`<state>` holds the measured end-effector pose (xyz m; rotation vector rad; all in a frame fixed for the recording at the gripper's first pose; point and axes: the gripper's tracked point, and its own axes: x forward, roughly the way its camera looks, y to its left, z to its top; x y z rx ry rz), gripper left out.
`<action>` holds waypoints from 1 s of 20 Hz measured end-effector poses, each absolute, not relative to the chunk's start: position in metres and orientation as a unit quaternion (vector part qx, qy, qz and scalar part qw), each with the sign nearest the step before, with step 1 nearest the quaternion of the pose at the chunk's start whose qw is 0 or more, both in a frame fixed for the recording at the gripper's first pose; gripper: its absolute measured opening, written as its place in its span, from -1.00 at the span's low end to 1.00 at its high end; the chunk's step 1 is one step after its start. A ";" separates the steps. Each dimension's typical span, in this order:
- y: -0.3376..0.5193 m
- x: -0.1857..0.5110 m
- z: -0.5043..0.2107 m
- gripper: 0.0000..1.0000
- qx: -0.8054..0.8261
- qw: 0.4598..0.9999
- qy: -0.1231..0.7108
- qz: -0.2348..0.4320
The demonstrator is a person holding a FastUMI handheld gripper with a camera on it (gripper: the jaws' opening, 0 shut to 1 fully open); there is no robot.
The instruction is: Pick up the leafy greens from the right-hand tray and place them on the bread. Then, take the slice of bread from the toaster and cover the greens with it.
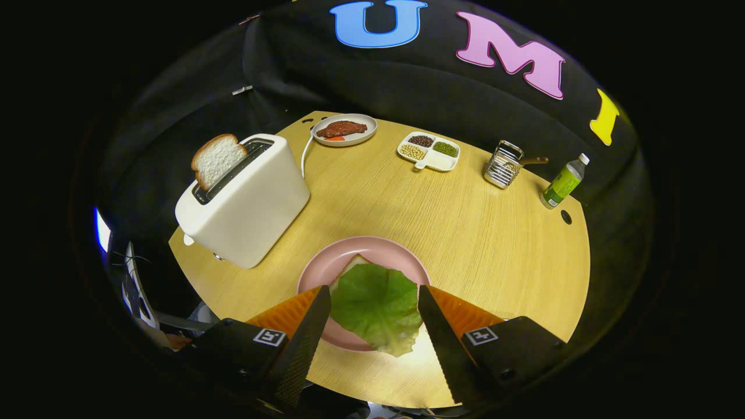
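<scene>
A green leaf lies on a slice of bread whose far corner peeks out from under it, both on a pink plate. My gripper hangs open above the plate, its fingers spread to either side of the leaf and not pressing on it. To the left stands a white toaster with a slice of bread sticking up out of its slot.
On the round wooden table, at the far side, sit a plate with meat, a divided white tray of beans and seeds, a metal rack and a green bottle. The toaster's cord runs back.
</scene>
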<state>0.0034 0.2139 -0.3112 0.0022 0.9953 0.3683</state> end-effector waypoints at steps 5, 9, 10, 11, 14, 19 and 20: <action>0.222 0.004 -0.282 0.92 0.013 0.875 0.451 0.177; 0.253 0.006 -0.235 0.93 0.042 0.886 0.416 0.202; 0.262 0.008 -0.222 0.92 0.050 0.887 0.407 0.212; 0.272 0.010 -0.210 0.93 0.055 0.888 0.398 0.221; 0.310 0.017 -0.174 0.94 0.074 0.887 0.375 0.259; 0.370 0.034 -0.145 0.97 0.072 0.883 0.369 0.281; 0.385 0.037 -0.144 0.98 0.075 0.882 0.370 0.283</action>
